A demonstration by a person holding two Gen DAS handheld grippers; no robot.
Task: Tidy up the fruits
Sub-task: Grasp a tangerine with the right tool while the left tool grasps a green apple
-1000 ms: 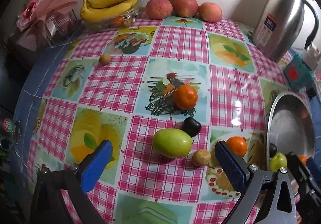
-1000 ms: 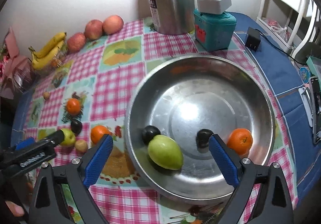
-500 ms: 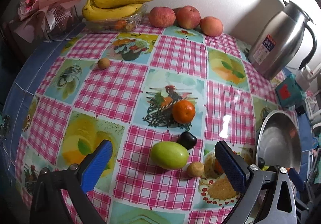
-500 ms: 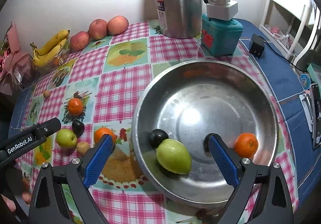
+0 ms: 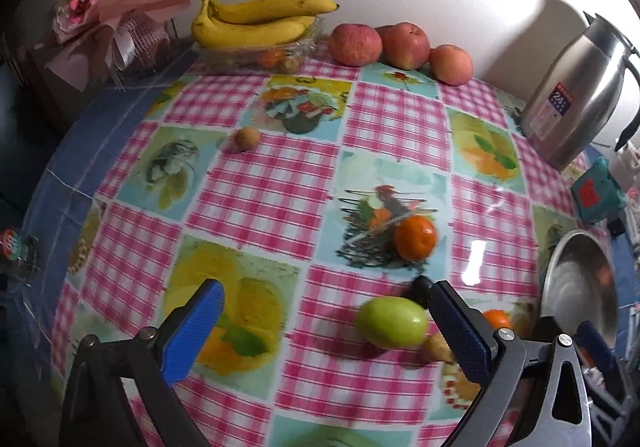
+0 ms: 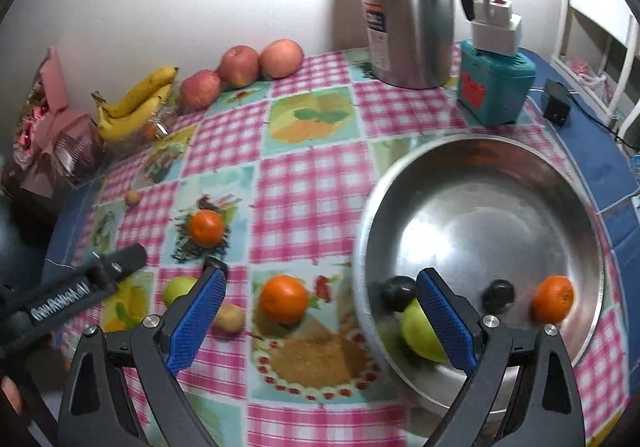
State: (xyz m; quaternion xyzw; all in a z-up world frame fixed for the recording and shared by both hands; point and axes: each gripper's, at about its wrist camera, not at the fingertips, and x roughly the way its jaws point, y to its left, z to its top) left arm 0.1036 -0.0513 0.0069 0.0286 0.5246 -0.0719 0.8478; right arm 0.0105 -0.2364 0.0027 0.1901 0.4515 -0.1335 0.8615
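My left gripper hangs wide and empty over the table, whose pink-checked oilcloth with fruit pictures runs to a blue border at the left edge. My right gripper is just as wide and holds nothing, one blue pad over the cloth, the other over the near rim of the broad stainless steel bowl.

Taking that bowl as my landmark: inside it lie a green oval fruit, long axis running roughly along the near wall, two small dark fruits, and an orange mandarin against the right wall. Just left of the bowl, on the cloth, sits a second mandarin, then a small tan round fruit, then a green oval fruit lying with its long axis across my left view, right beside my left gripper's right pad. A dark fruit peeks out behind that pad, though blur makes it hard to be sure. Further left and back is a third mandarin, and a lone tan fruit well apart.

Beyond the bowl, against the white wall, stand a steel thermos jug and a teal box; far left of them are three red apples and yellow bananas. The middle of the cloth is open.
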